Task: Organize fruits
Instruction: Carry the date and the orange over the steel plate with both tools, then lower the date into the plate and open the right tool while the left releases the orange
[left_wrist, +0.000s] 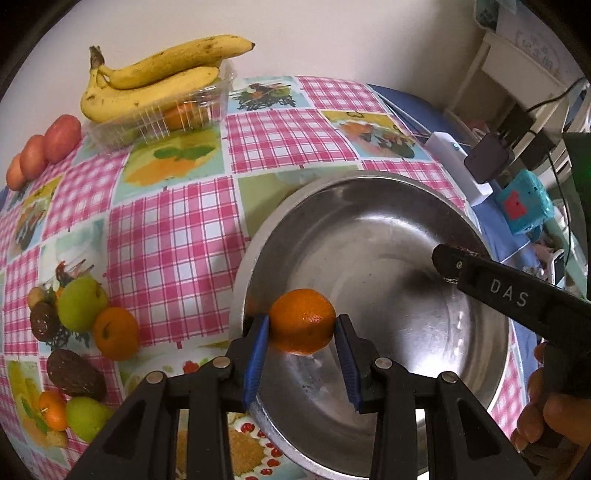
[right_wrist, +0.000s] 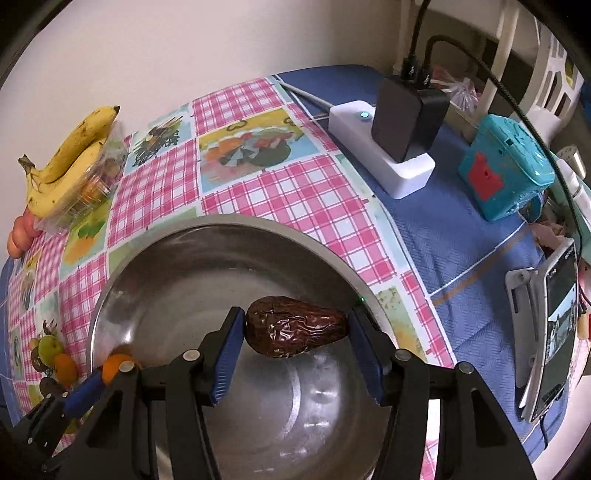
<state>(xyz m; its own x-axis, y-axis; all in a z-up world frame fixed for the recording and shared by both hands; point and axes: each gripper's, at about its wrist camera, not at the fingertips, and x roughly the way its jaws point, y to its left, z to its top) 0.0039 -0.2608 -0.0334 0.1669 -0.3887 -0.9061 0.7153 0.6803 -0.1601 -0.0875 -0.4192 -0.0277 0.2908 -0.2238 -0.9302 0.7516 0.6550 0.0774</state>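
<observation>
Status: early in the job. The steel bowl (left_wrist: 369, 229) has nothing resting in it yet, as far as either wrist view shows.

Left gripper (left_wrist: 302, 334) is clenched on an orange (left_wrist: 302, 321), held just inside the bowl's near-left rim. Right gripper (right_wrist: 295, 343) is clamped on a dark wrinkled avocado (right_wrist: 295, 326), also over the bowl interior. Both look ready to drop, my guess.

Left to do: loose pile left of the left gripper — green apples (left_wrist: 81, 302), another orange (left_wrist: 115, 332), a dark avocado (left_wrist: 75, 373), more below. Far ahead-left: bananas (left_wrist: 155, 77) on a clear plastic tray (left_wrist: 159, 118), red apples (left_wrist: 61, 138) beside it.

Surface: pink plaid fruit-print tablecloth (left_wrist: 166, 240) over blue cloth. To the right of the right gripper: white power strip (right_wrist: 380, 155) with chargers, teal box (right_wrist: 506, 170), phone on a stand (right_wrist: 554, 328). Plain wall behind.
</observation>
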